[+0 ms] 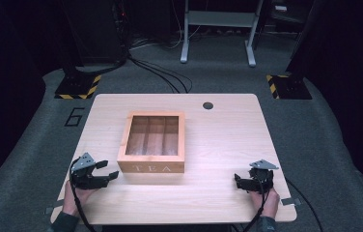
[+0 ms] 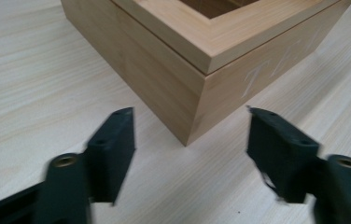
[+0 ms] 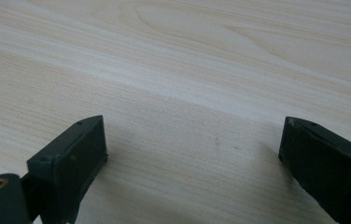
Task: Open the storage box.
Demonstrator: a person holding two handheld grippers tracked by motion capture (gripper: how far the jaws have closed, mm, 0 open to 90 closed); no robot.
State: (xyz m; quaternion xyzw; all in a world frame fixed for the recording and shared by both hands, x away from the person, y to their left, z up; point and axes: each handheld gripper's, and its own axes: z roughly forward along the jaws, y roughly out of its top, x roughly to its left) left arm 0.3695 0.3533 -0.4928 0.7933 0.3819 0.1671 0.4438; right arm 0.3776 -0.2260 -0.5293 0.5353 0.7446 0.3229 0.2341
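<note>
Wooden tea box (image 1: 153,142) sits mid-table, lid closed, untouched; all handling is judged still to come. Left gripper (image 1: 106,175) hovers just beside the box's near left corner, jaws parted, nothing between them. Right gripper (image 1: 240,181) rests well apart over bare table (image 1: 218,145), jaws wide, empty. Nothing blocks the approach; a cable hole (image 1: 208,105) lies beyond.

The tea box (image 1: 152,144) is a square, light-wood case lying flat near the middle of the table (image 1: 228,145), well clear of the table's round cable hole. Its windowed lid is closed; three lengthwise compartments, apparently empty, show through it. White "TEA" lettering marks the front wall.
</note>
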